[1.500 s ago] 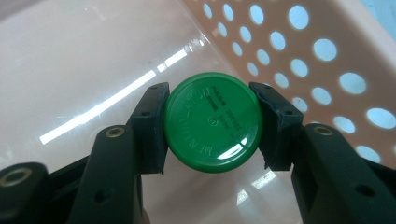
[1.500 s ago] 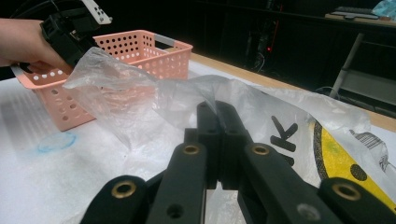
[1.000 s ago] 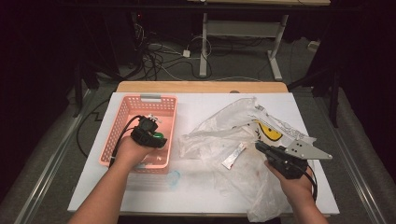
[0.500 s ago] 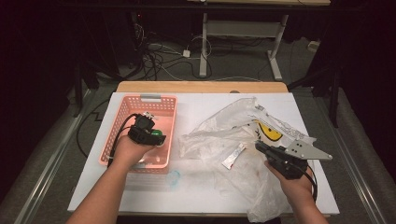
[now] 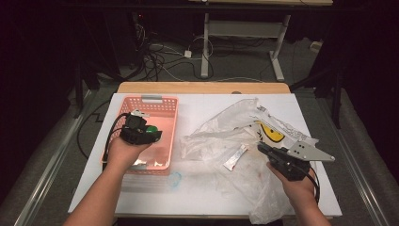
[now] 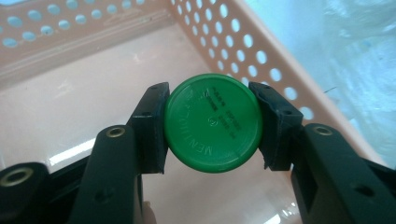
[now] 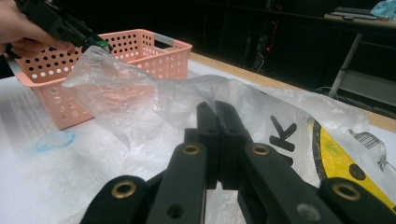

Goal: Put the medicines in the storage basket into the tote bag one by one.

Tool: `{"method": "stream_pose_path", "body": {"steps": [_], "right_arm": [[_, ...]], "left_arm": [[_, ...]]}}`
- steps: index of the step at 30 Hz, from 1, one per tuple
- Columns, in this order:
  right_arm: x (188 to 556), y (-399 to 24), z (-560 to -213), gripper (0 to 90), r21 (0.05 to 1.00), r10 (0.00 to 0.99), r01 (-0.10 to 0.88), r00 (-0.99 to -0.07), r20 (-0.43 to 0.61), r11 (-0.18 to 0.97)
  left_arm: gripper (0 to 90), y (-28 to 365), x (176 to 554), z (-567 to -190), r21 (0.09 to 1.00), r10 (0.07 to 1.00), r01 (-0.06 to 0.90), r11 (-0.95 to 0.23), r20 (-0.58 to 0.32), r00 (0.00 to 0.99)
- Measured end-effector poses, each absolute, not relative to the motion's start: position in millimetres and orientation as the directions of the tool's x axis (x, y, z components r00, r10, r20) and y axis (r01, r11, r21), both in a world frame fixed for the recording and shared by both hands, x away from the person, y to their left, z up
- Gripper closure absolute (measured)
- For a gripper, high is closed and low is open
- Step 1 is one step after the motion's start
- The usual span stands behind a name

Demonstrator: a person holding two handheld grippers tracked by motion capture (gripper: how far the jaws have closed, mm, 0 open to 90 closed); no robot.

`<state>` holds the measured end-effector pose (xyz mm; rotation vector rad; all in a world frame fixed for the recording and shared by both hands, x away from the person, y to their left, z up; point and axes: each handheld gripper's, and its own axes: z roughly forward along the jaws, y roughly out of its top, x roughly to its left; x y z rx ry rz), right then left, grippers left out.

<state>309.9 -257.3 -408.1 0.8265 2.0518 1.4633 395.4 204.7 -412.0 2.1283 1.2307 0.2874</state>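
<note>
Lifting a bit since a second ago, the left hand-held gripper [image 6: 212, 123] pinches the green cap [image 6: 213, 123] over the pink basket [image 5: 162, 106], around 9 o'clock on the desk [image 5: 197, 186]; right hand-held gripper [image 7: 217, 116] unmoved, pressed together on the plastic bag [image 7: 140, 100]

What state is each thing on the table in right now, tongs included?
Left tongs: shut on green cap.
Green cap: clamped by its edge, held over pink basket.
Pink basket: upright, floor bare.
Right tongs: shut, nothing between them.
Plastic bag: crumpled, lying flat.
Small sachet: lying on bag.

plastic bag [image 5: 263, 207] cut off below
</note>
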Motion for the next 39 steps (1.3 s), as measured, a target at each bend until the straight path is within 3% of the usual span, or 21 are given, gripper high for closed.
{"method": "stream_pose_path", "body": {"steps": [21,39], "right_arm": [[308.8,-256.0,-407.6,90.0,0.949,0.709,0.189,-0.703,-0.047,0.251],[307.2,-254.2,-410.2,90.0,0.945,0.704,0.198,-0.708,-0.046,0.261]], "left_arm": [[49.9,202.7,352.6,-403.6,0.736,0.820,0.605,-0.304,-0.122,0.560],[49.8,209.7,321.2,-418.5,0.800,0.821,0.554,-0.229,-0.147,0.551]]}}
